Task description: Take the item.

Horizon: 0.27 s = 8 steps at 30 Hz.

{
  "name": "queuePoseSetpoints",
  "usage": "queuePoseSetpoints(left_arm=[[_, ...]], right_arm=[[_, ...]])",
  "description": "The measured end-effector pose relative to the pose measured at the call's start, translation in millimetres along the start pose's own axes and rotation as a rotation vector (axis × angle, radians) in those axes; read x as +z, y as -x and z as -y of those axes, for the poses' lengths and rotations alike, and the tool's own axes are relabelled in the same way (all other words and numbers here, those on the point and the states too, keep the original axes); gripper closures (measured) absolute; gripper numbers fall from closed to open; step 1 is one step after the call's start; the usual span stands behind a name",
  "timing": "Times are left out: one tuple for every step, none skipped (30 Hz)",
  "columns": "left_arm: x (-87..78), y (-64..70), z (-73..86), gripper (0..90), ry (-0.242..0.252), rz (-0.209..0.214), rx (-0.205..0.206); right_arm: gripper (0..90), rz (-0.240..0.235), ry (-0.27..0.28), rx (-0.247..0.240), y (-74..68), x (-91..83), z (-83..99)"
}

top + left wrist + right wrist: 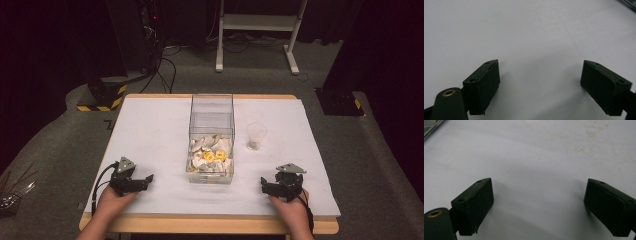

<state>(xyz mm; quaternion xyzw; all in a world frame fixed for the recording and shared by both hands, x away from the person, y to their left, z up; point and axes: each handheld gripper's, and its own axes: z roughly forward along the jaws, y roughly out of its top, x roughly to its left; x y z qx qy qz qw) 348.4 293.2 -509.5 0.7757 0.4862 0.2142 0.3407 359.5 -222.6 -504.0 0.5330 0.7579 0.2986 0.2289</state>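
Both hand-held grippers [150, 178] [263, 183] gape, empty.

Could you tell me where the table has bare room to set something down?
Bare white surface lies left of the clear box, beyond the left gripper, and between the plastic cup and the table's right edge. Tightest: the gap between box and cup.

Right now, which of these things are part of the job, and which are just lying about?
Part of the job:
- clear box holding white and yellow pieces
- plastic cup
- left gripper, open
- right gripper, open

Lying about:
- white frame on the floor beyond the table
- cables
- striped base
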Motion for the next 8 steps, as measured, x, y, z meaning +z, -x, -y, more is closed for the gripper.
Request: queuePoseSetpoints(left_arm=[[0.0, 0.0, 0.0, 16.0, 0.0, 0.0, 0.0], [-0.1, -0.1, -0.1, 16.0, -0.001, 0.001, 0.0], [-0.1, -0.1, -0.1, 16.0, -0.002, 0.001, 0.0], [-0.1, 0.0, -0.1, 16.0, -0.002, 0.0, 0.0], [-0.1, 0.0, -0.1, 16.0, -0.002, 0.0, 0.001], [-0.1, 0.0, -0.1, 16.0, -0.002, 0.0, 0.0], [-0.2, -0.1, -0.1, 16.0, -0.002, -0.001, 0.003], [-0.2, -0.1, -0.1, 16.1, -0.002, -0.001, 0.003]], right_arm=[[8.8, 0.001, 0.004, 0.0, 0.1, 0.0, 0.5], [8.9, 0.002, 0.007, 0.001, -0.2, -0.1, 0.9], [8.9, 0.003, 0.008, 0.002, -0.7, -0.3, 1.1], [8.9, 0.004, 0.009, 0.0, -0.5, -0.2, 1.3], [8.9, 0.004, 0.012, -0.003, -0.1, -0.1, 1.4], [8.8, 0.004, 0.011, -0.002, -0.1, -0.1, 1.3], [8.8, 0.003, 0.012, -0.003, 0.1, -0.1, 1.3], [8.8, 0.003, 0.012, -0.002, 0.1, -0.1, 1.4]])
